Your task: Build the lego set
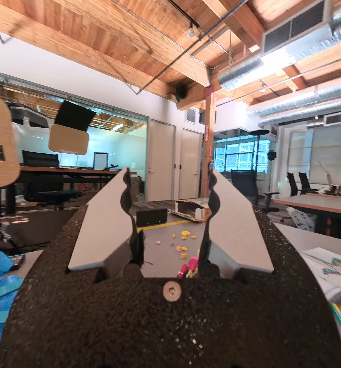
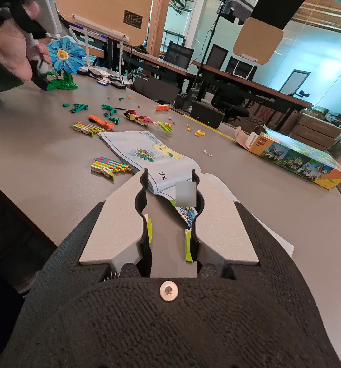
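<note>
My right gripper [image 2: 169, 173] is open, low over the grey table [image 2: 46, 189] at the near edge of the open instruction booklet [image 2: 145, 151]. Two lime-green pieces [image 2: 188, 247] show beside its inner pads; I cannot tell whether they touch the pads. Two striped wing assemblies [image 2: 109, 167] lie left of the booklet. A pink bird body [image 2: 139, 117] lies beyond it. My left gripper [image 1: 169, 173] is open and empty, raised and tilted up, with the pink bird [image 1: 191, 264] low between its fingers. In the right wrist view a blurred hand holds it by the blue flower [image 2: 66, 55].
Teal pieces [image 2: 109, 111], orange pieces [image 2: 101, 121] and small yellow pieces [image 2: 199, 133] are scattered mid-table. The set's box [image 2: 297, 159] lies at the right. A black device with green lights [image 2: 207, 117] stands at the far edge. Desks and chairs stand behind. About 40 centimeters separates my left fingertips from my right.
</note>
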